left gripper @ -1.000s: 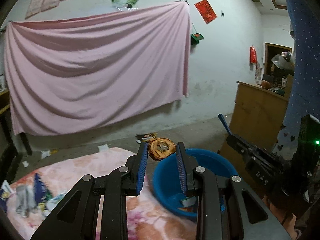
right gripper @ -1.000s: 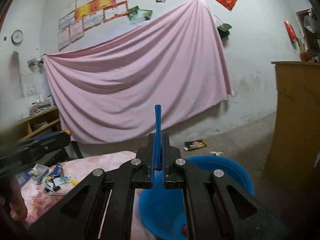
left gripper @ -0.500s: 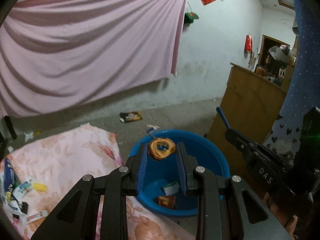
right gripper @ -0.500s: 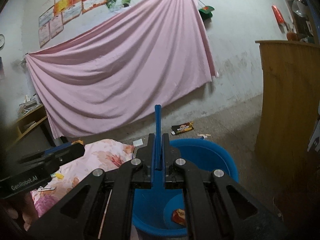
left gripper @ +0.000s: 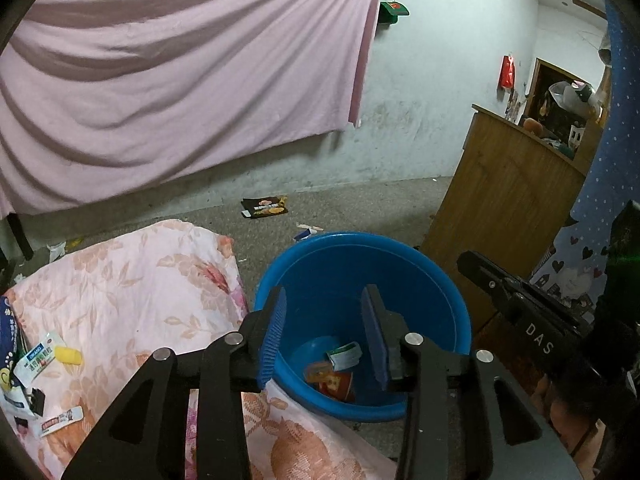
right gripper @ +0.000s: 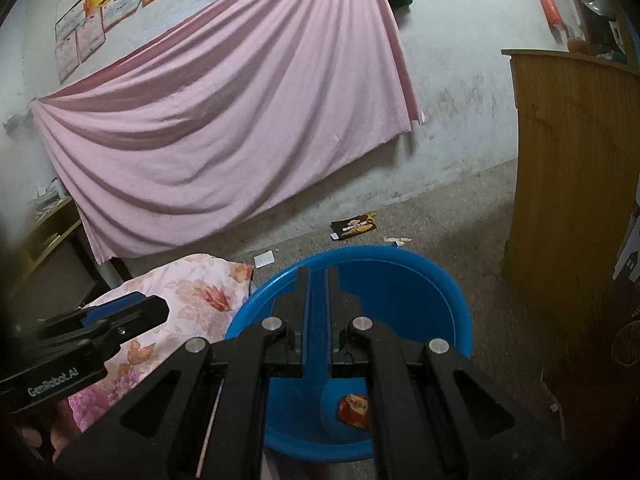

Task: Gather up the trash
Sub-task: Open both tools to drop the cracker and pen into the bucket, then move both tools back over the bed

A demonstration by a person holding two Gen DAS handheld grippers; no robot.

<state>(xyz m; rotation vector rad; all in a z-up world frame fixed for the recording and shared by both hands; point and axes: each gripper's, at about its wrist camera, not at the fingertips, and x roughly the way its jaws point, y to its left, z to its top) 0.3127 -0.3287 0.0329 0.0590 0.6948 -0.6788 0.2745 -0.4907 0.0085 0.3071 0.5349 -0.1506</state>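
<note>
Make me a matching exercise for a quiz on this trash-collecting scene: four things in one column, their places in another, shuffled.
Things:
1. red wrapper
2. black snack packet
3. yellow capsule
4. pink sheet

Places:
A. hung on the wall
B. on the flowered blanket
C. at the bottom of the blue basin
D. on the bare floor beyond the basin

Pairs: 1-C, 2-D, 3-B, 4-A
</note>
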